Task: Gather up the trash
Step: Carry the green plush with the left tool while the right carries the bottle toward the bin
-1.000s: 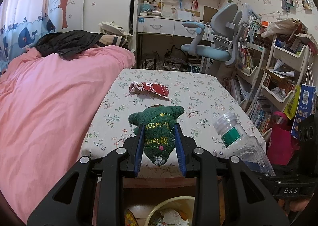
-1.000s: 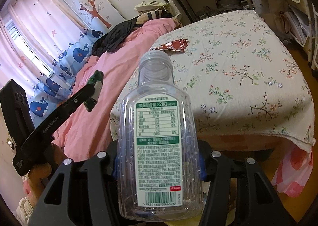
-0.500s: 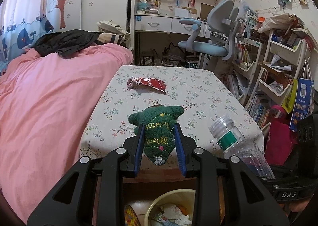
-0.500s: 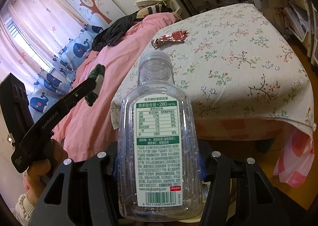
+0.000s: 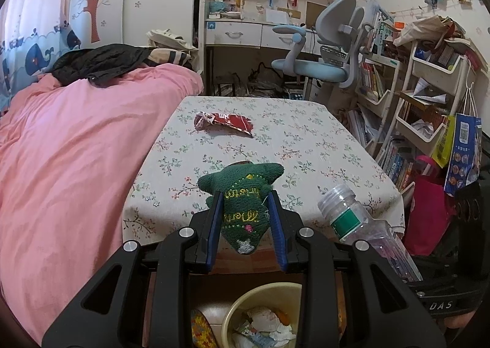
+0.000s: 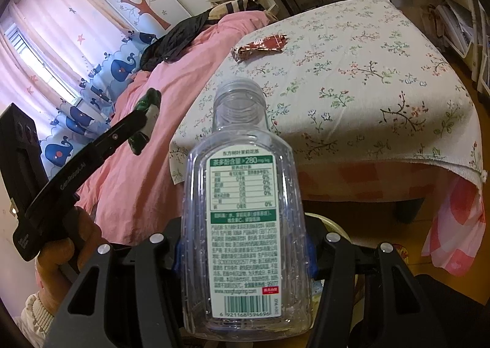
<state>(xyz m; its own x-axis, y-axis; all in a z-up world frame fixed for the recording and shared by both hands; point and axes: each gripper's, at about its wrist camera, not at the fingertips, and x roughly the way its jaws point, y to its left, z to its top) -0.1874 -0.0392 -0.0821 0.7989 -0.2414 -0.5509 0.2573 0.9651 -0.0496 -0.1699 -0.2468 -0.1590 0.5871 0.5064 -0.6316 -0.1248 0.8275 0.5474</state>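
Room is a bedroom: a bed (image 5: 76, 140) with a pink cover stands along the left edge of the counter (image 5: 306, 146), and a blue chair (image 5: 318, 63) and crowded shelves (image 5: 428, 97) stand beyond its far edge and right side. The counter carries a flowered cloth.

Compared with a second ago, both grippers have drawn back from the counter and a little lower, so its near edge now lies ahead of them and the yellow bin (image 5: 266, 314) shows much more fully below. I judge that the two carried things are almost over the bin and the drop is the next step.

The right gripper (image 6: 245, 256) has its fingers closed on the sides of an empty clear bottle (image 6: 243, 222) with no cap, its neck pointing forward. The left gripper (image 5: 245, 225) grips a small green stuffed toy (image 5: 242, 201) between its blue fingers (image 5: 214, 228).

One piece of trash is not yet collected: a red wrapper (image 5: 223, 120) lies flat on the counter toward the far left corner, well apart from both grippers.
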